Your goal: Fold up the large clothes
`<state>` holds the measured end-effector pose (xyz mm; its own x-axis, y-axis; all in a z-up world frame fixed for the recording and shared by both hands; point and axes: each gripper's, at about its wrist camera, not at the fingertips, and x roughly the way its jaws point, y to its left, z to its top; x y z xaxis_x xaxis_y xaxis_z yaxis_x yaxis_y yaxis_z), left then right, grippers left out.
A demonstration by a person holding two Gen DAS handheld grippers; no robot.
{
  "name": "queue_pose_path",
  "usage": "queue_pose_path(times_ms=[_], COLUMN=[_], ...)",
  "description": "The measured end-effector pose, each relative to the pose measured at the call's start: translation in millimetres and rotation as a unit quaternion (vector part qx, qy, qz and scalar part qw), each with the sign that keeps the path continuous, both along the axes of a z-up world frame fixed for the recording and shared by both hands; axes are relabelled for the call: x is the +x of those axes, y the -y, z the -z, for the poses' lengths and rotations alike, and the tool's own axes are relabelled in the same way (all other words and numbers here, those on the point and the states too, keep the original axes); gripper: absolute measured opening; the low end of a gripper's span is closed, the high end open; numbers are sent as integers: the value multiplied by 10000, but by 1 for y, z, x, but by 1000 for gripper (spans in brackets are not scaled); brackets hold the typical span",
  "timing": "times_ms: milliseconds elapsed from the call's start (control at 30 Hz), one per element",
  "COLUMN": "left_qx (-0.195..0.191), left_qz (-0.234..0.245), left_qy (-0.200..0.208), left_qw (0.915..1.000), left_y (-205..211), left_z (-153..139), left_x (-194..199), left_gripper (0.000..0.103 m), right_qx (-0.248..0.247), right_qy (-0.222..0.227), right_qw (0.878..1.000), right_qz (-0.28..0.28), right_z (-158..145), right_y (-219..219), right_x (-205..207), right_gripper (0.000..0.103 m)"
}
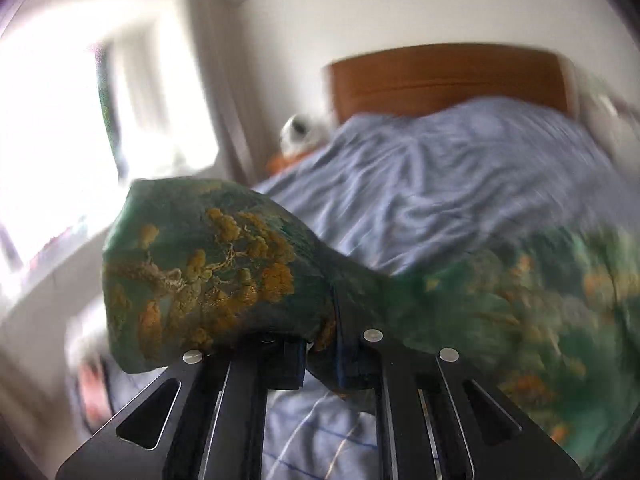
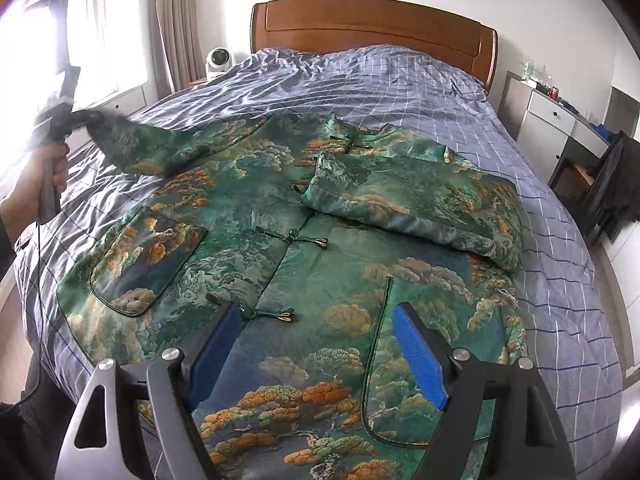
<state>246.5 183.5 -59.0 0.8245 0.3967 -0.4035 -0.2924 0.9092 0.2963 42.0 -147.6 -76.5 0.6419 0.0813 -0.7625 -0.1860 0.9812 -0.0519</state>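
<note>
A green brocade jacket [image 2: 320, 264] with orange-gold trees lies front up on the bed, its knot buttons fastened. One sleeve [image 2: 412, 204] is folded across the chest. The other sleeve [image 2: 136, 144] is lifted off the sheet at the left, where a hand [image 2: 36, 192] holds my left gripper [image 2: 80, 120]. In the left wrist view that gripper [image 1: 320, 344] is shut on the sleeve's cuff [image 1: 208, 264], which drapes over and hides the fingertips. My right gripper [image 2: 316, 316] stands open just above the jacket's lower front, and its blue pads [image 2: 416, 356] hold nothing.
The bed's blue-grey checked sheet [image 2: 400, 88] runs up to a wooden headboard [image 2: 372, 28]. A small white fan [image 2: 219, 60] stands at the bed's far left by the curtain and bright window. White drawers [image 2: 548, 120] and a chair with dark clothing [image 2: 612, 172] stand to the right.
</note>
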Motion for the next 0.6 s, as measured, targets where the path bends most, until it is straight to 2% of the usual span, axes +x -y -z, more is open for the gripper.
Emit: queue_pose_path(times_ms=[67,133,200,233,300,333,367,400,433,467,500,533,567,600], left_qx=[628,1253,1699,1800,1913,1953,2026,2104,2135,2130,2088,2070,1971,1650], left_qz=[458,976,1511,1711,2045,2138,2265,2434,2536,2589,2629,2615,2601,2606], left_qy=[-11,-107,-334,-475,-817,-947,-1168,-1495,-1739,-1880,-2023,-2008,-1975,-1962], left_qw=[9970,9872,9732,9675,9565,9524,9455,9349,9273,9232,9200,9211,9244,9308], left_y=[39,82,121,135,162,174,186,198,205,209,211,210,206,196], left_z=[2,13,33,43,66,73,87,106,118,125,133,133,129,119], left_x=[-5,-11,-17,-19,-23,-26,-30,-32,-35,-39,-46,-50,-57,-66], left_gripper=[9,9,9,9,11,15,17,20,28,38,42,48,58,64], right_qx=[18,35,39,51,67,64,61,55,49,46,44,36,22,-4], right_qy=[27,55,67,78,94,104,109,112,109,104,98,98,96,82], right_qw=[10000,10000,9999,9999,9998,9998,9997,9997,9996,9996,9995,9995,9995,9996], right_qz=[31,60,99,125,163,185,201,219,241,265,287,302,301,276], right_z=[-1,-3,-4,-4,-5,-6,-6,-6,-6,-6,-6,-6,-6,-6], right_y=[1,4,6,8,12,14,16,17,19,21,23,25,26,26], right_x=[-1,-2,-3,-4,-5,-6,-6,-7,-8,-8,-8,-9,-9,-7], right_gripper=[81,81,81,81,80,80,81,80,80,80,80,80,80,81])
